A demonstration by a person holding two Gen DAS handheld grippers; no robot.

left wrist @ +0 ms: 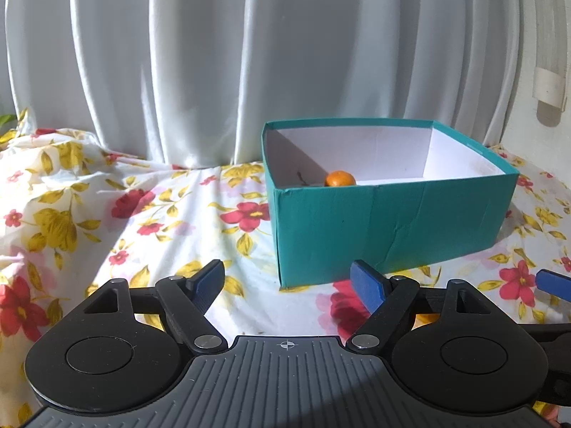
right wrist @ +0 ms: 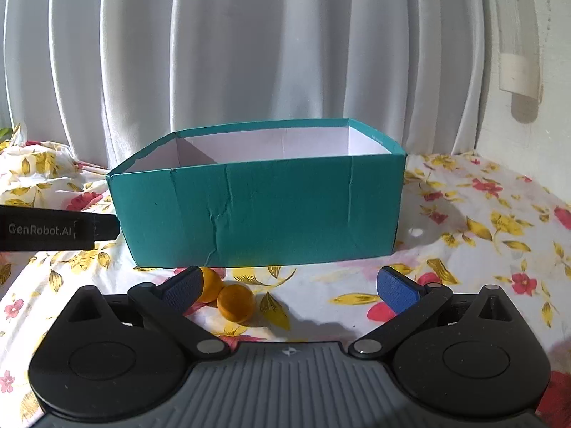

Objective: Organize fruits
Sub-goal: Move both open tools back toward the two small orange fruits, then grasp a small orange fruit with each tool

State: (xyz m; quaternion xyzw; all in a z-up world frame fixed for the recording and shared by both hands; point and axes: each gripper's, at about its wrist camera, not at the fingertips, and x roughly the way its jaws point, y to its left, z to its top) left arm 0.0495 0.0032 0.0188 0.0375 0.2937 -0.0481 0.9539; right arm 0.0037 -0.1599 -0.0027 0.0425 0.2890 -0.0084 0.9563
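Observation:
A teal cardboard box [left wrist: 385, 221] with a white inside stands on the floral cloth; it also shows in the right wrist view [right wrist: 260, 210]. One small orange [left wrist: 340, 179] lies inside it near the front left. Two more oranges lie on the cloth in front of the box: one [right wrist: 236, 302] between my right fingers, one [right wrist: 210, 289] partly hidden behind the left fingertip. My right gripper [right wrist: 291, 289] is open and empty just above them. My left gripper [left wrist: 287, 283] is open and empty, left of the box's front corner.
A floral sheet [left wrist: 125, 214] covers the surface, rumpled at the far left. White curtains [left wrist: 214, 53] hang close behind the box. The left gripper's body [right wrist: 46, 230] juts in at the left of the right wrist view. A right fingertip [left wrist: 553, 281] shows at the left view's edge.

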